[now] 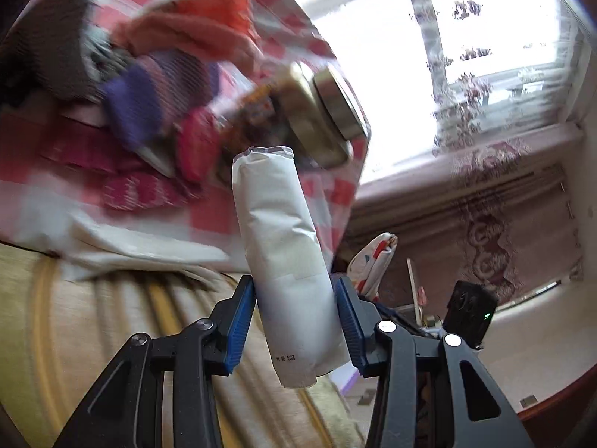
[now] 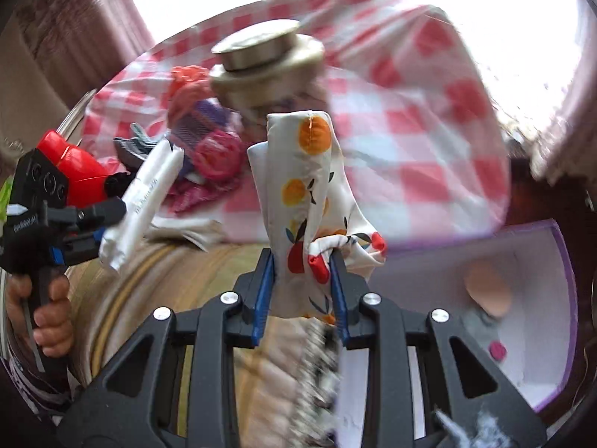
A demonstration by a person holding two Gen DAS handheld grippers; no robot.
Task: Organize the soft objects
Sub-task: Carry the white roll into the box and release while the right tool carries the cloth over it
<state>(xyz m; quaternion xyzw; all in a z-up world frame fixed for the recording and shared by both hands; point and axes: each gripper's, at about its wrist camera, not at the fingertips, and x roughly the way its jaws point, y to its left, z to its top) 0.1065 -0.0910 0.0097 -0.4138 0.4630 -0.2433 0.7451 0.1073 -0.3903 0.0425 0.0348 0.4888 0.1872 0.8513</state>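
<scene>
Blue-padded jaws of our left gripper clamp a white wrapped roll across its lower part, so that the roll stands up and away from us. Our right gripper has its jaws closed on a fruit-print cloth pouch, pinched low near its knotted end. Both soft items hang in the air, above a ribbed beige sofa cover and clear of the bench. Just beside our right gripper we see an open purple-edged box with a few small items lying in it. Farther off, the checked cloth on the bench carries the unsorted heap: orange, purple and pink knitted pieces and a lidded jar. We judge this the carrying step, with two items lifted from the heap. The next move probably calls for bringing each over the box, lowering it inside, then parting the jaws.
</scene>
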